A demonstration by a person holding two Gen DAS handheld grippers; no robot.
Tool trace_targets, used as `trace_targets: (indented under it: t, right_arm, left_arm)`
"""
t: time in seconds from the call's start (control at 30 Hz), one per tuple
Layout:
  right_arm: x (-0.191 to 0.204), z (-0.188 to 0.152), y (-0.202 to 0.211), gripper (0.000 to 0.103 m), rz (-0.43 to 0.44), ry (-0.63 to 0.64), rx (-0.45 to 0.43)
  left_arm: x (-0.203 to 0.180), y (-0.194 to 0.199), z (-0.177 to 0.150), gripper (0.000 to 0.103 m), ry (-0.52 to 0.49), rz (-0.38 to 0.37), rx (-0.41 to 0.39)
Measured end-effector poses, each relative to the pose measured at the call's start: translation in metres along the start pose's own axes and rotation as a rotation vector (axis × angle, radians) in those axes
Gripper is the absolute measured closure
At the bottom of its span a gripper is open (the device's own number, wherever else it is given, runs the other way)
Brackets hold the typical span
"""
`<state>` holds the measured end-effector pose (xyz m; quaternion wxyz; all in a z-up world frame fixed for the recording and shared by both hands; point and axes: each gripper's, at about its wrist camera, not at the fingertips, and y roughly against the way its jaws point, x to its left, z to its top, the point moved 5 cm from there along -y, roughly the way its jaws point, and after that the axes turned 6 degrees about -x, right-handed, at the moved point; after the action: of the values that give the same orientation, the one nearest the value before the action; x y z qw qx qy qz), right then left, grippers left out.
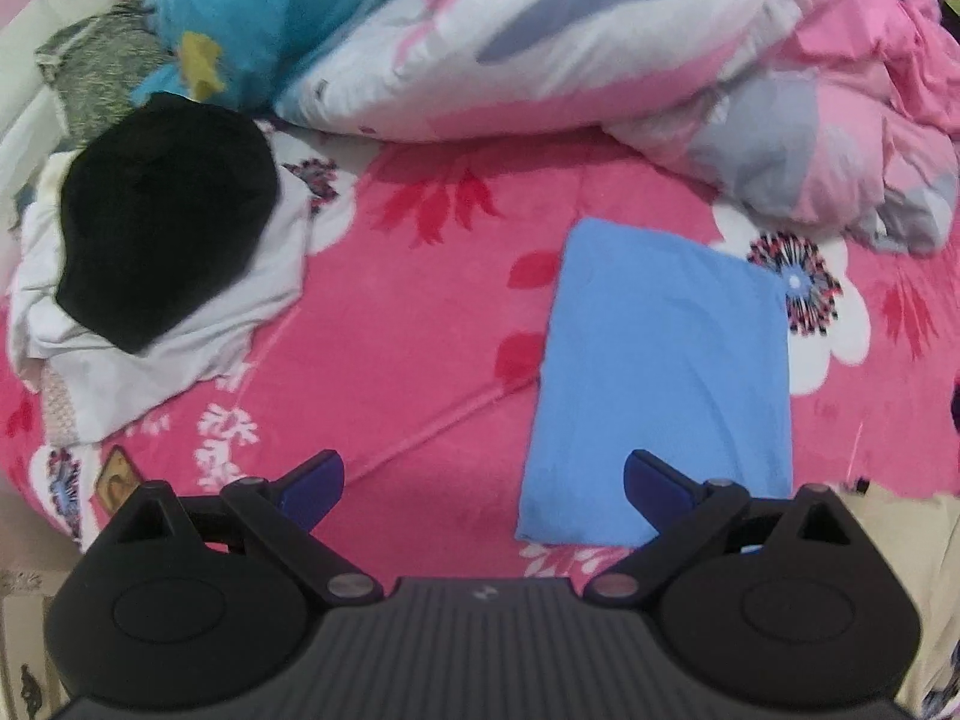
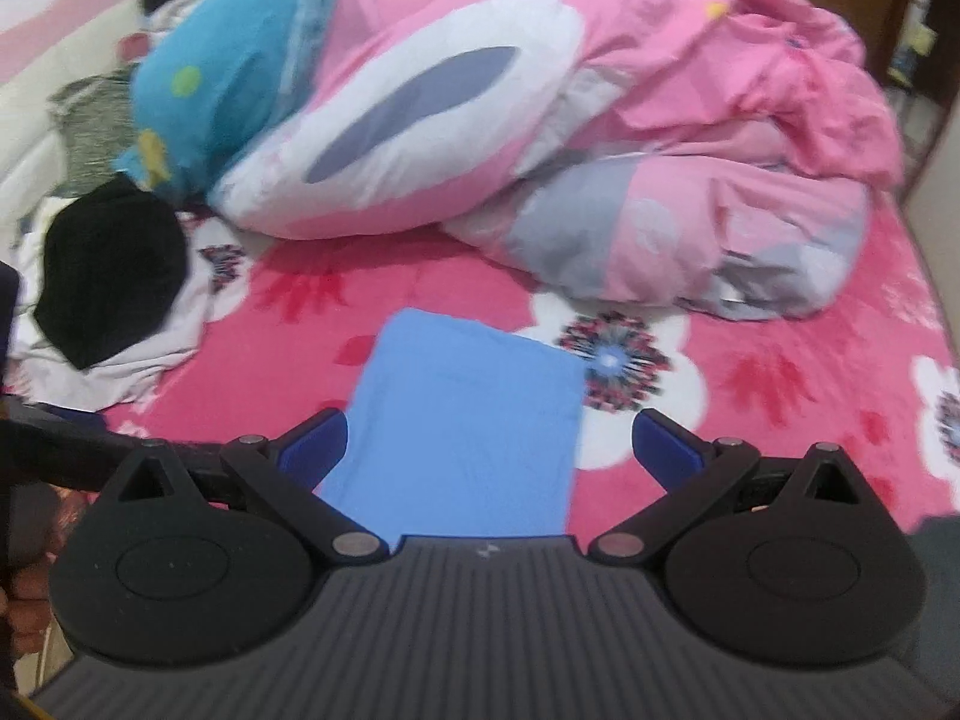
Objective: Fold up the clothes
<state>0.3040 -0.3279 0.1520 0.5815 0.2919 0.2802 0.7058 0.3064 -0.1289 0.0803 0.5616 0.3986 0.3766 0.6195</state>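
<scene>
1. a pink flowered bedsheet [image 1: 420,312] covers the bed, with a folded blue garment [image 1: 660,384] lying flat on it near the front edge.
2. the left gripper [image 1: 483,474] and the right gripper [image 2: 489,438] both gape wide, holding nothing (each hangs above the bed).
3. to the left, a black garment [image 1: 162,222] lies on white clothes [image 1: 180,348].
4. farthest back, a pink quilt [image 2: 600,150] is heaped.

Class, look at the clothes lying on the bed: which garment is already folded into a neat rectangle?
The light blue garment, lying flat near both grippers. The black garment and the white garment under it lie in a crumpled heap at the left.
</scene>
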Motion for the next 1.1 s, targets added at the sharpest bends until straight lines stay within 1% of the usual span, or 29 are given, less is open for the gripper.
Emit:
trace_targets:
  t: [0.07, 0.17, 0.23, 0.33, 0.37, 0.43, 0.5, 0.57, 0.63, 0.7, 0.73, 0.77, 0.8, 0.83, 0.9, 0.93, 1.0, 1.03, 1.07, 1.1]
  right_arm:
    - [0.001, -0.009, -0.01, 0.001, 0.016, 0.02, 0.004]
    - [-0.001, -0.03, -0.027, 0.001, -0.017, 0.061, 0.026]
    - [-0.004, -0.047, -0.04, 0.001, -0.051, 0.059, 0.06]
    - [-0.009, -0.072, -0.067, 0.001, -0.067, 0.022, 0.169]
    - [-0.013, -0.08, -0.078, 0.001, -0.074, -0.006, 0.204]
    - [-0.022, -0.091, -0.093, 0.001, -0.077, -0.061, 0.231]
    - [-0.033, -0.098, -0.11, 0.001, -0.071, -0.122, 0.234]
    - [-0.043, -0.102, -0.123, 0.002, -0.056, -0.184, 0.223]
    - [-0.054, -0.104, -0.137, 0.003, -0.031, -0.247, 0.21]
    - [-0.067, -0.103, -0.154, 0.004, -0.002, -0.312, 0.197]
    - [-0.073, -0.102, -0.161, 0.007, 0.01, -0.335, 0.191]
    - [-0.078, -0.1, -0.169, 0.014, 0.028, -0.355, 0.186]
    - [-0.079, -0.097, -0.177, 0.019, 0.054, -0.364, 0.183]
    - [-0.081, -0.094, -0.184, 0.03, 0.081, -0.373, 0.18]
    - [-0.074, -0.09, -0.196, 0.04, 0.164, -0.363, 0.174]
    - [-0.068, -0.089, -0.201, 0.048, 0.215, -0.345, 0.175]
    - [-0.057, -0.091, -0.21, 0.053, 0.304, -0.318, 0.183]
    - [-0.054, -0.094, -0.216, 0.057, 0.337, -0.314, 0.197]
    - [-0.055, -0.1, -0.224, 0.059, 0.34, -0.311, 0.22]
    - [-0.062, -0.107, -0.231, 0.06, 0.298, -0.306, 0.236]
  left_arm:
    - [-0.003, -0.015, -0.012, 0.002, -0.016, -0.046, 0.022]
    - [-0.004, -0.044, -0.034, 0.002, -0.026, -0.123, 0.075]
    - [-0.003, -0.062, -0.047, 0.002, -0.023, -0.116, 0.096]
    - [-0.001, -0.081, -0.054, 0.004, -0.022, -0.096, 0.09]
    - [-0.001, -0.088, -0.055, 0.006, -0.023, -0.09, 0.088]
    - [-0.001, -0.102, -0.054, 0.01, -0.03, -0.074, 0.087]
    - [-0.004, -0.117, -0.054, 0.016, -0.056, -0.036, 0.097]
    - [-0.007, -0.132, -0.053, 0.03, -0.101, 0.011, 0.113]
    - [-0.008, -0.14, -0.049, 0.038, -0.094, 0.007, 0.116]
    - [-0.009, -0.148, -0.045, 0.04, -0.088, 0.0, 0.116]
    - [-0.01, -0.151, -0.042, 0.043, -0.086, -0.007, 0.106]
    - [-0.01, -0.153, -0.039, 0.046, -0.084, -0.015, 0.097]
    - [-0.011, -0.156, -0.037, 0.046, -0.085, -0.021, 0.09]
    - [-0.013, -0.159, -0.035, 0.047, -0.093, -0.024, 0.09]
    - [-0.018, -0.165, -0.036, 0.047, -0.12, -0.031, 0.096]
    - [-0.02, -0.168, -0.037, 0.048, -0.135, -0.034, 0.098]
    - [-0.027, -0.174, -0.042, 0.05, -0.181, -0.039, 0.097]
    - [-0.03, -0.177, -0.045, 0.051, -0.208, -0.04, 0.096]
    - [-0.033, -0.18, -0.05, 0.051, -0.236, -0.04, 0.103]
    - [-0.035, -0.183, -0.055, 0.051, -0.255, -0.042, 0.113]
